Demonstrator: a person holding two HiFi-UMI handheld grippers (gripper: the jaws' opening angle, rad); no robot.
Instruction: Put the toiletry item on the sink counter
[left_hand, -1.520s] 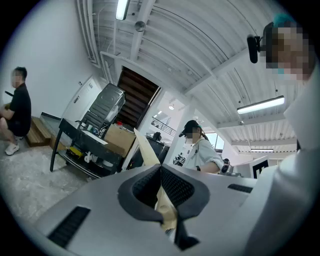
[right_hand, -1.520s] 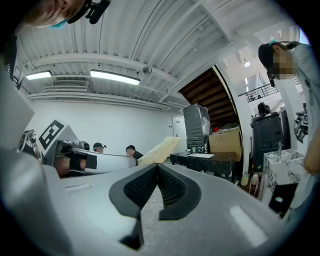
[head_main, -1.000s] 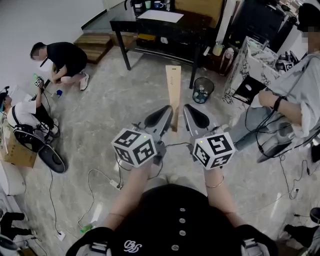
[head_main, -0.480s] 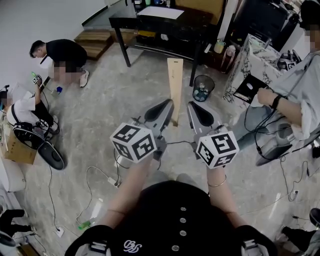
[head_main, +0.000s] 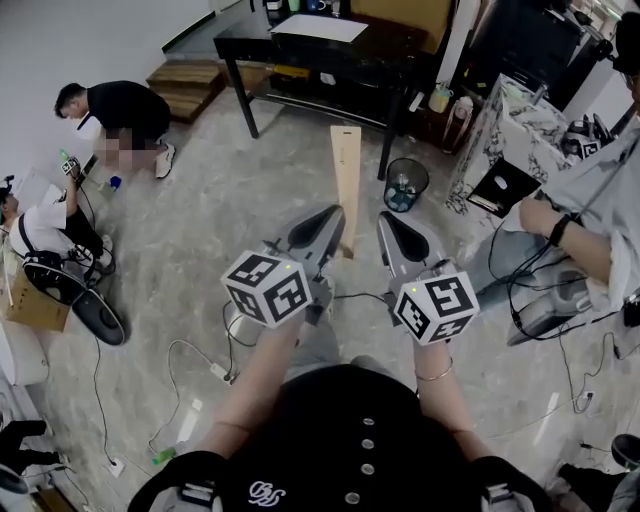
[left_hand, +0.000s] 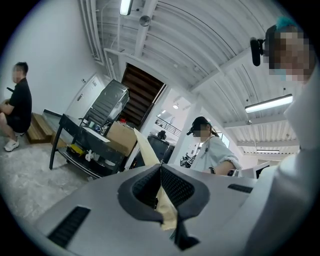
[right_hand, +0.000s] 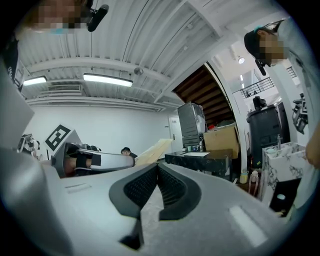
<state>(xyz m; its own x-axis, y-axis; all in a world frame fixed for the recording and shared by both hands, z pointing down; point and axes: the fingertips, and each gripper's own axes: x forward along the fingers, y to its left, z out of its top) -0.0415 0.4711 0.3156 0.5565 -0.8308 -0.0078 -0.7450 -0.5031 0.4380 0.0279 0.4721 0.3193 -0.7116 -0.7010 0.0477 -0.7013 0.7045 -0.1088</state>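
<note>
My left gripper (head_main: 322, 226) and right gripper (head_main: 396, 232) are held side by side at waist height over the marble floor, each with its marker cube towards me. Both are shut, pads touching, with nothing between them, as the left gripper view (left_hand: 160, 171) and the right gripper view (right_hand: 157, 170) show. A marble-patterned cabinet (head_main: 505, 120) stands at the far right, well beyond both grippers. No toiletry item can be picked out, and no sink shows in any view.
An upright wooden plank (head_main: 346, 180) stands just ahead of the grippers. Behind it are a black table (head_main: 330, 45) and a wire bin (head_main: 405, 182). A person crouches at far left (head_main: 125, 110), another sits at left (head_main: 40, 230), one stands at right (head_main: 590, 190). Cables (head_main: 195, 360) cross the floor.
Both grippers have risen slightly and the right one has drifted a little to the right. Both stay shut. The person at the right has shifted outwards.
</note>
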